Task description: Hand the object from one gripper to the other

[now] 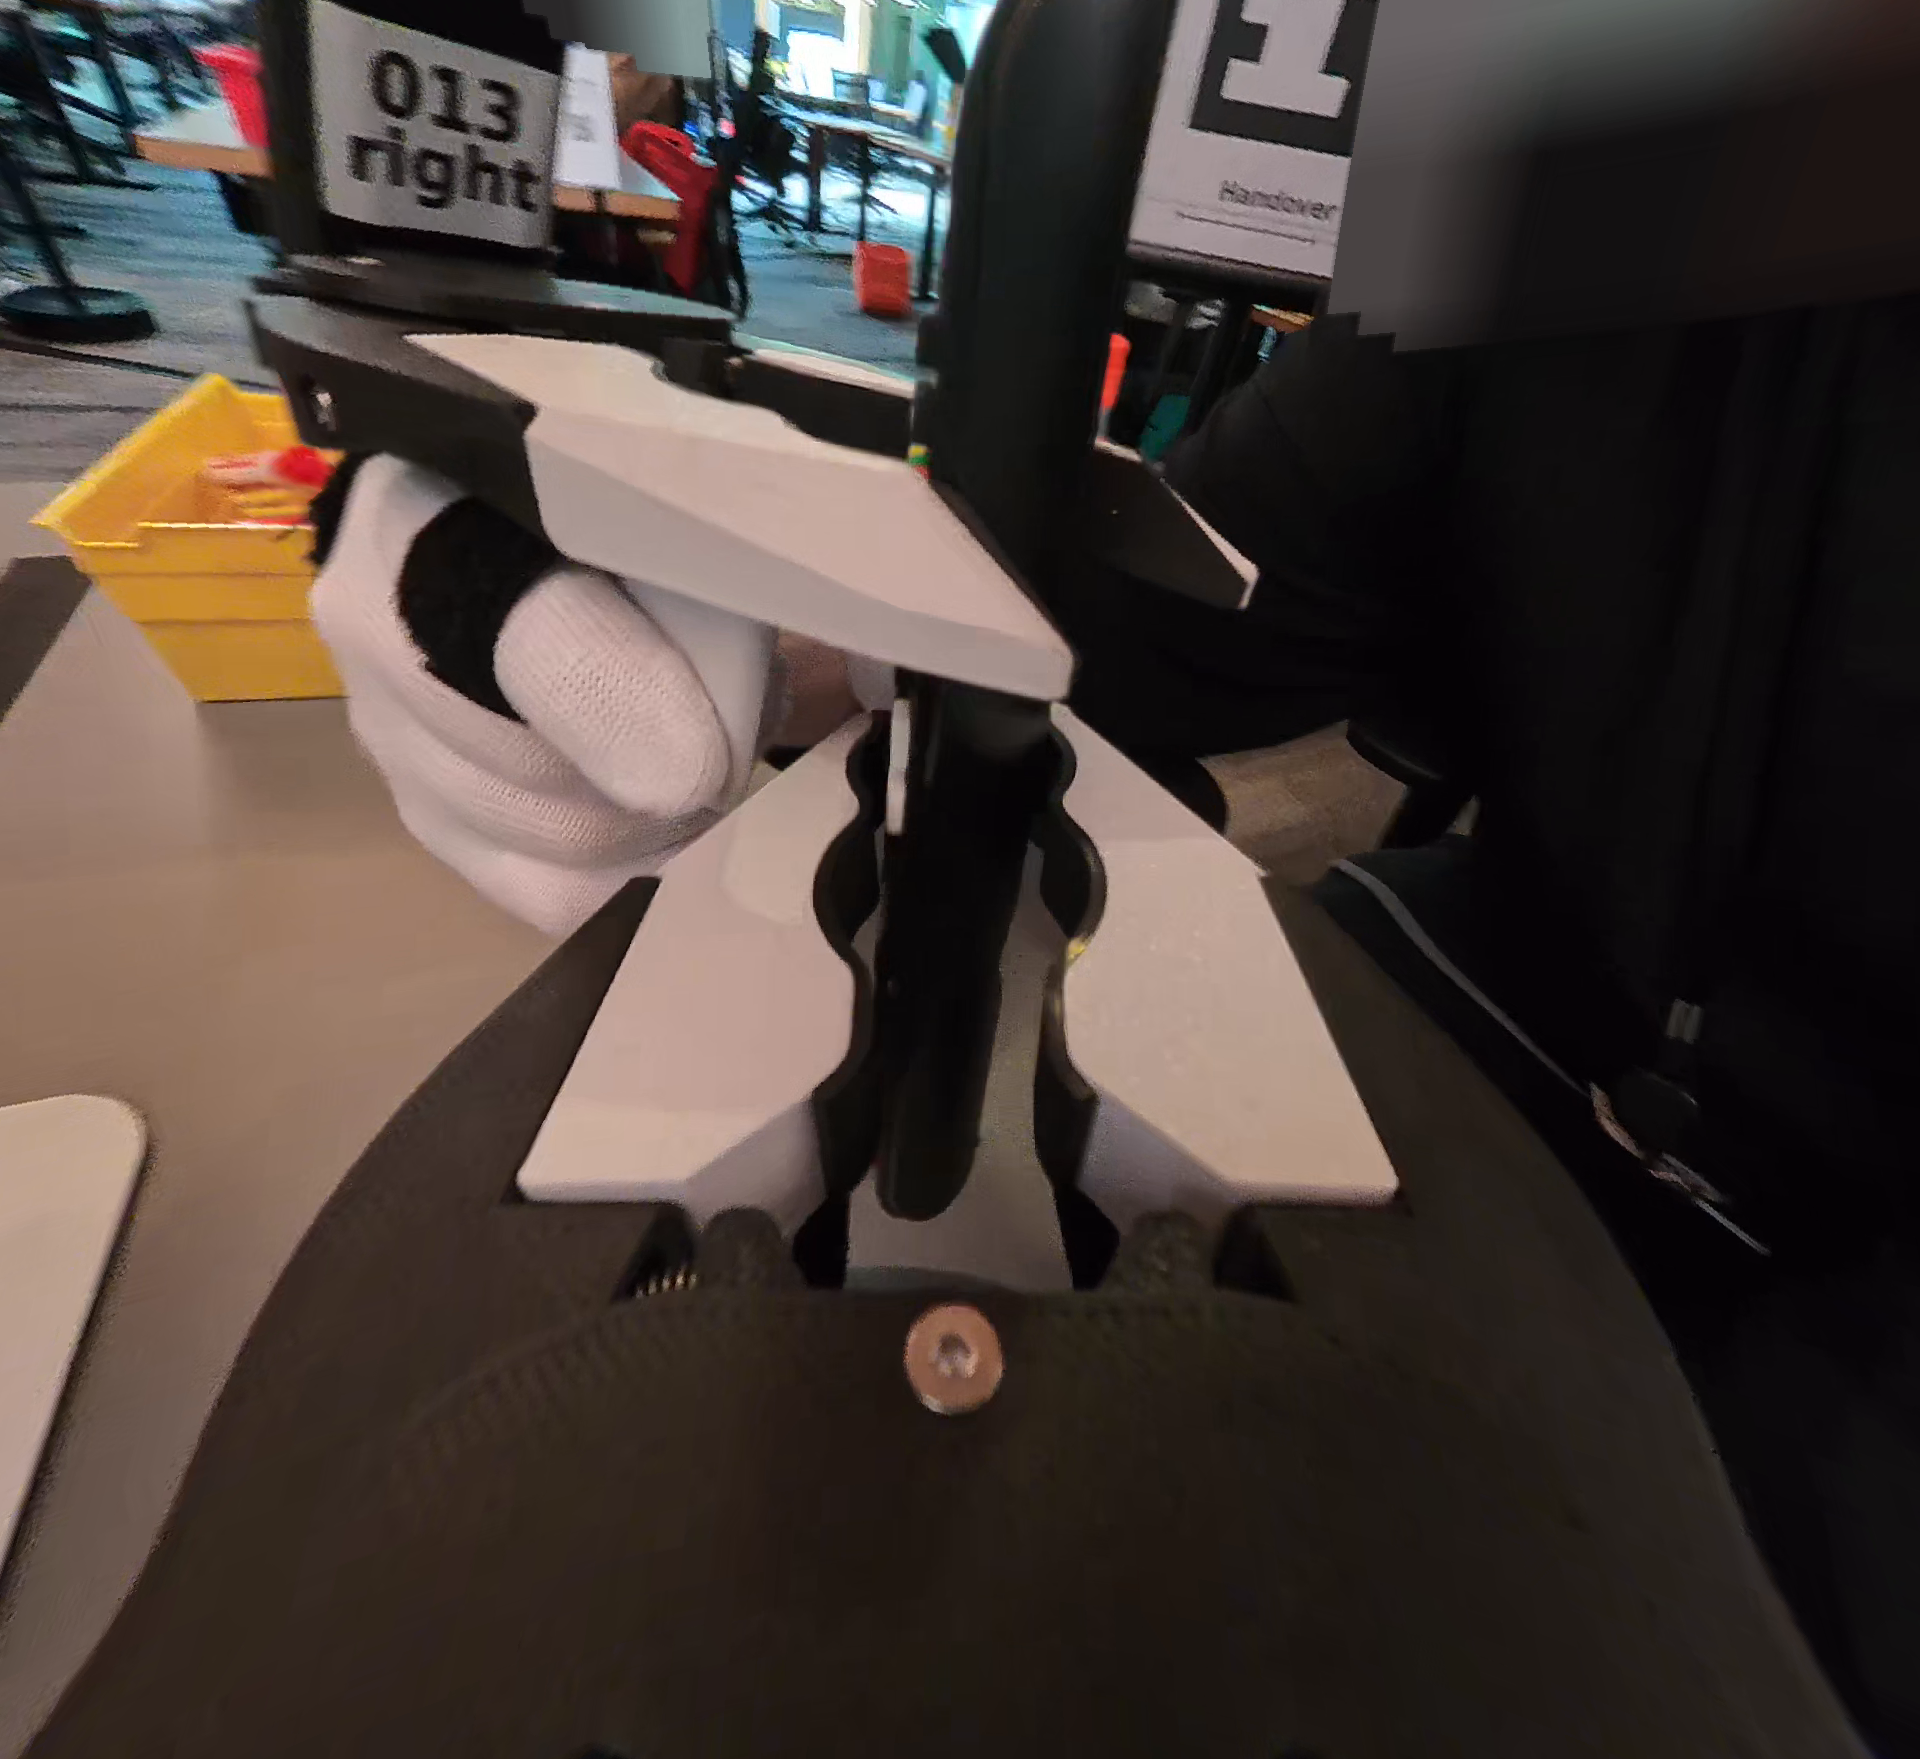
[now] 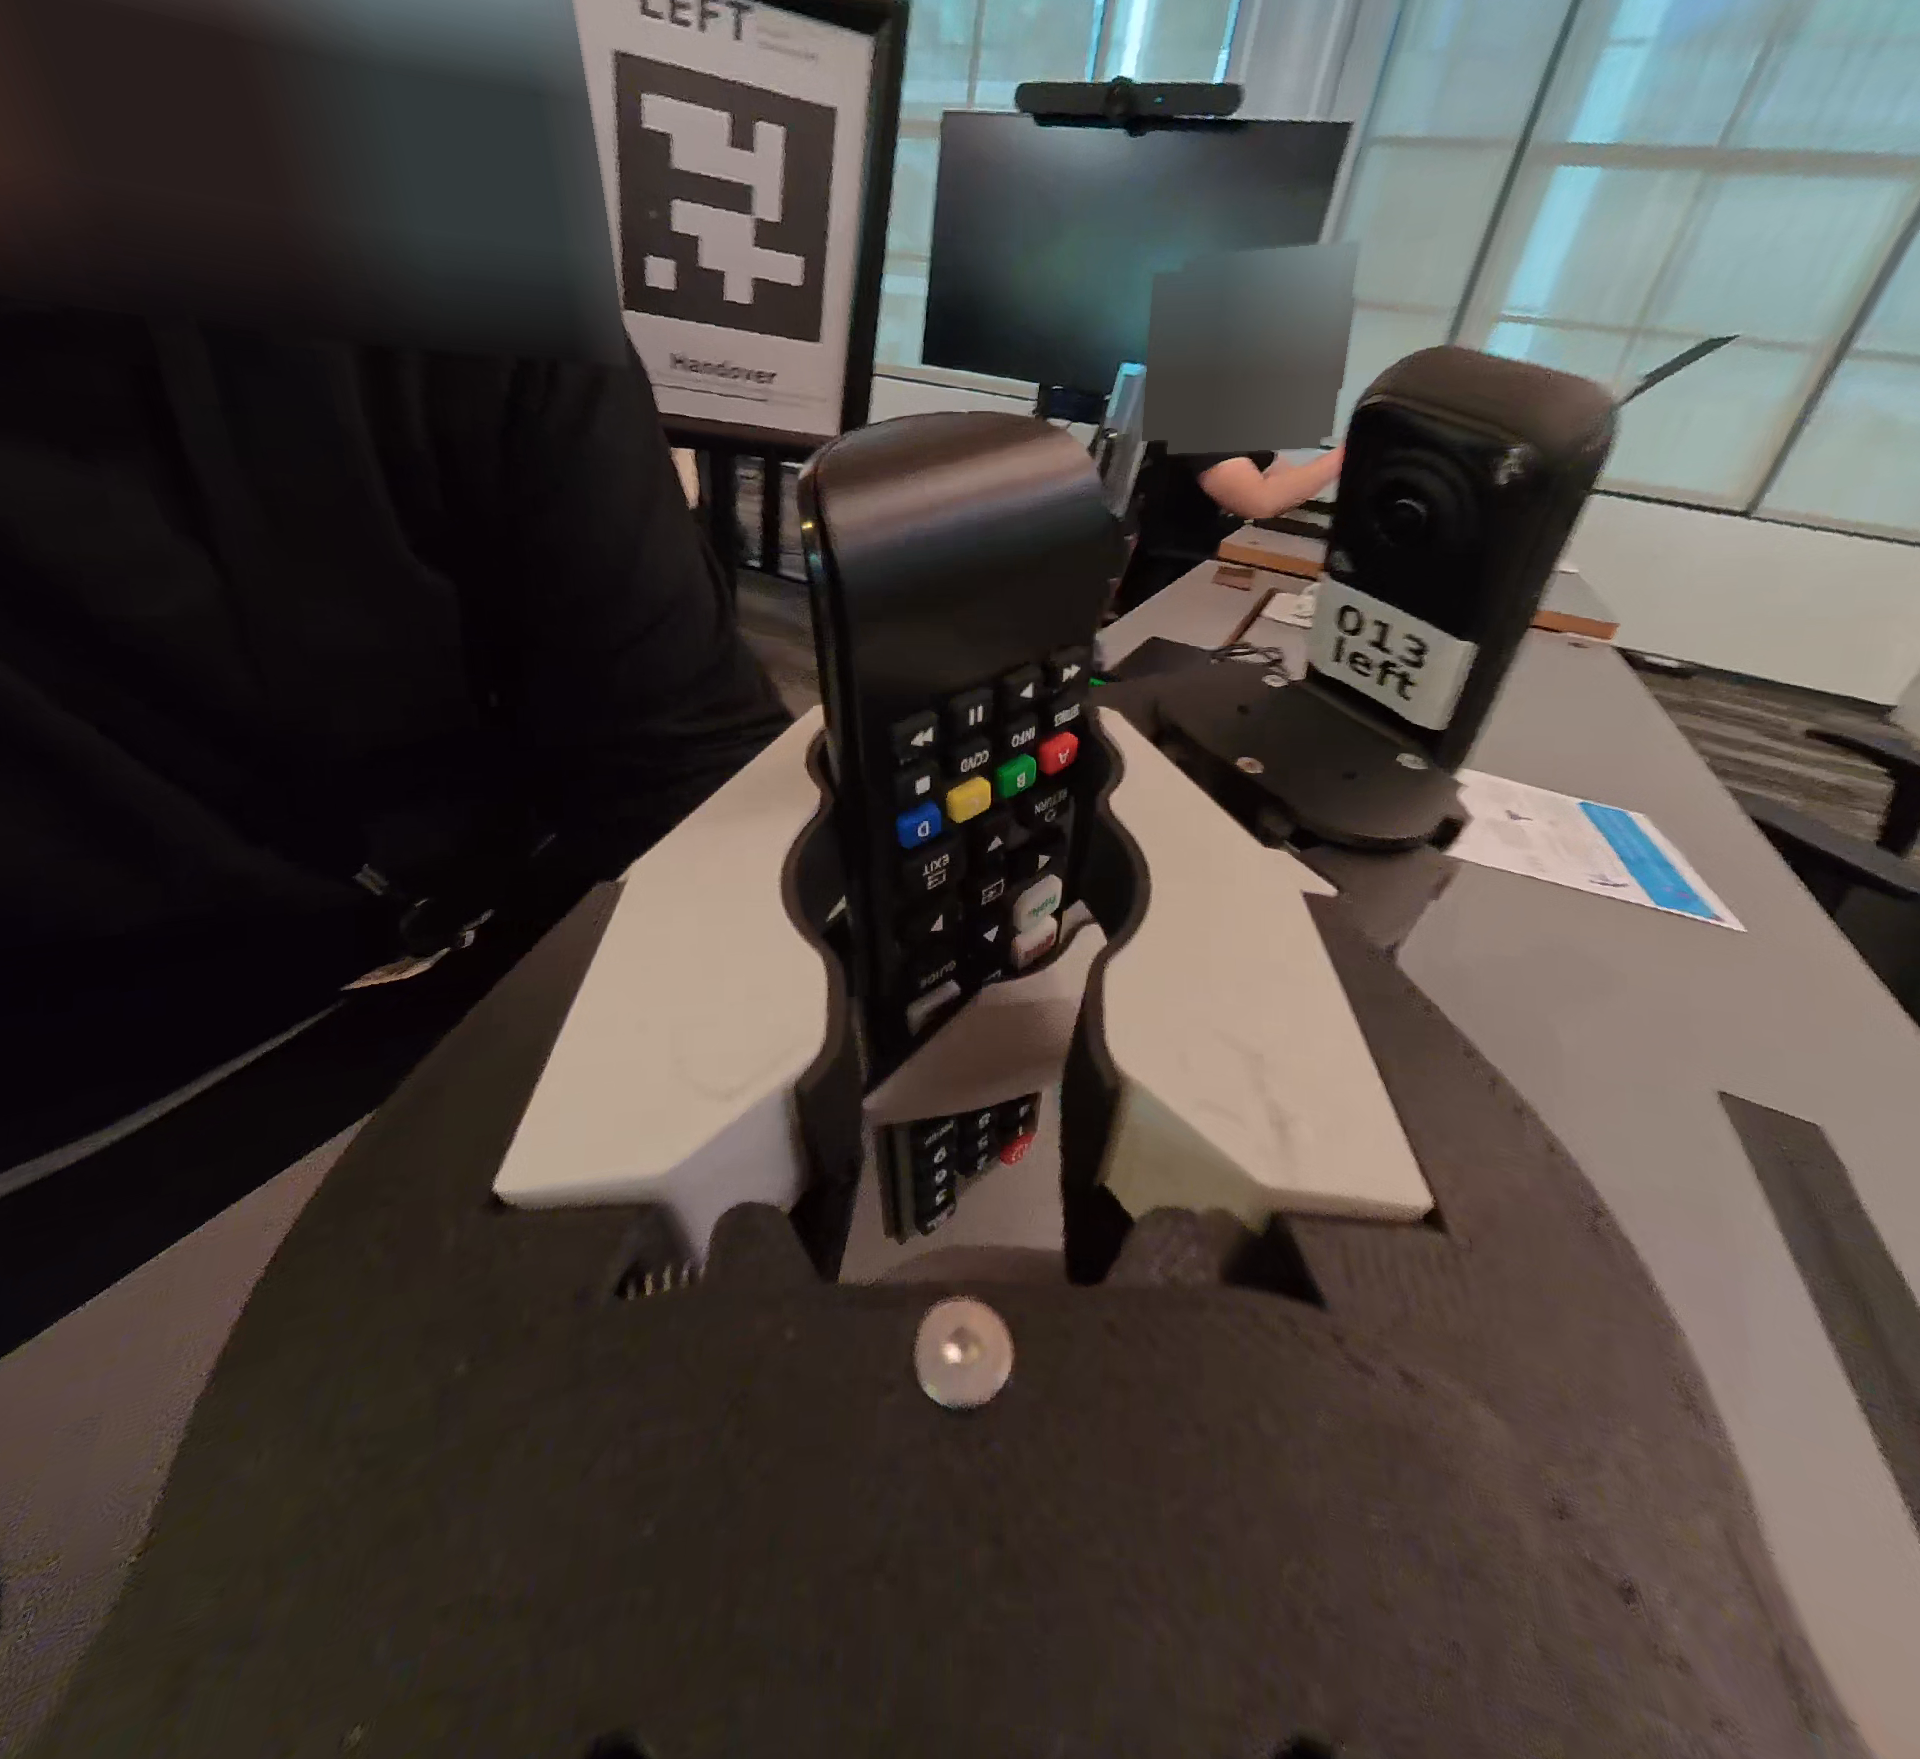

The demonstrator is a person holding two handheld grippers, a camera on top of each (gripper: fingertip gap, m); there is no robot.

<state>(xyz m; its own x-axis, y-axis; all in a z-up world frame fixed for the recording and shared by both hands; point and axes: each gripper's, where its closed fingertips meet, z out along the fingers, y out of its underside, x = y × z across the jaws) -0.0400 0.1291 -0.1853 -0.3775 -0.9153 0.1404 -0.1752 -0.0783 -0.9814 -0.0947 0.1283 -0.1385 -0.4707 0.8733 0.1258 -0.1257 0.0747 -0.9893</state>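
Office desk [image 2: 1558,1034]; remote [image 2: 956,629] apparently double-gripped.

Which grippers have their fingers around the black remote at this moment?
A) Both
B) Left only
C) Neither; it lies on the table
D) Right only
A: the remote stands between the right gripper fingers, and in the left wrist view its thin edge sits between the left gripper fingers too.

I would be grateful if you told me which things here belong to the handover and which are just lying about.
Belonging to the job:
- black plastic remote control with coloured buttons
- left gripper
- right gripper

Just lying about:
- yellow plastic bin
- printed paper sheet with a blue panel
- dark monitor screen
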